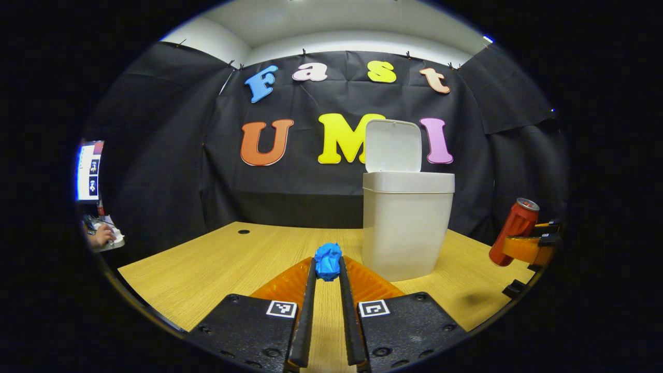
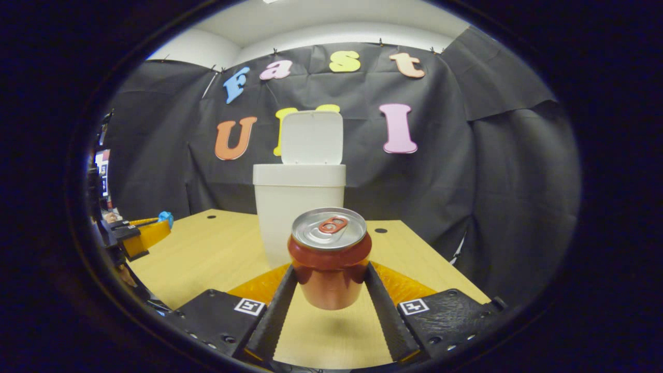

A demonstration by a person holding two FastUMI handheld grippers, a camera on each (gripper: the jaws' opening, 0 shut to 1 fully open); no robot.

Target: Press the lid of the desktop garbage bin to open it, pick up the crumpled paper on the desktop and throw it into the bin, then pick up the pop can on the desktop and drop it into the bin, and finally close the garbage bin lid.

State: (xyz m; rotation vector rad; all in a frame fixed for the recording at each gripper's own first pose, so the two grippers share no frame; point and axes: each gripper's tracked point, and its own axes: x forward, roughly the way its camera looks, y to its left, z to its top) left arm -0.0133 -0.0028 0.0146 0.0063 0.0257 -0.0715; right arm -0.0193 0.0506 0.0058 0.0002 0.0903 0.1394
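**Over the wooden bench, both tongs loaded, bin lid up**

At the front of the left gripper view, the left tongs [image 1: 328, 269] pinch the crumpled paper [image 1: 328, 260], a blue wad caught between both fingertips and held above the bench [image 1: 207, 269]. Just beyond and to the right stands the white garbage bin [image 1: 406, 228], resting on the bench with its lid [image 1: 393, 145] swung upright at the back, leaving the mouth open. Near the right edge of that view the red pop can [image 1: 514, 224] hangs tilted in the other tongs, clear of the bench surface and well apart from the bin.

From the right gripper view, the right tongs [image 2: 331, 282] are pressed against both sides of the pop can [image 2: 330, 259], which sits upright between the fingers with its silver top and pull tab facing the camera; a shadow lies on the bench [image 2: 207, 254] beneath it. The garbage bin [image 2: 299, 204] stands directly behind the can, lid [image 2: 312, 137] raised. At the left edge the left tongs [image 2: 155, 224] show with the crumpled paper [image 2: 166, 216] at their tips.

A hand [image 1: 101, 235] rests on something pale at the far left of the left gripper view, below a lit screen [image 1: 89, 171]
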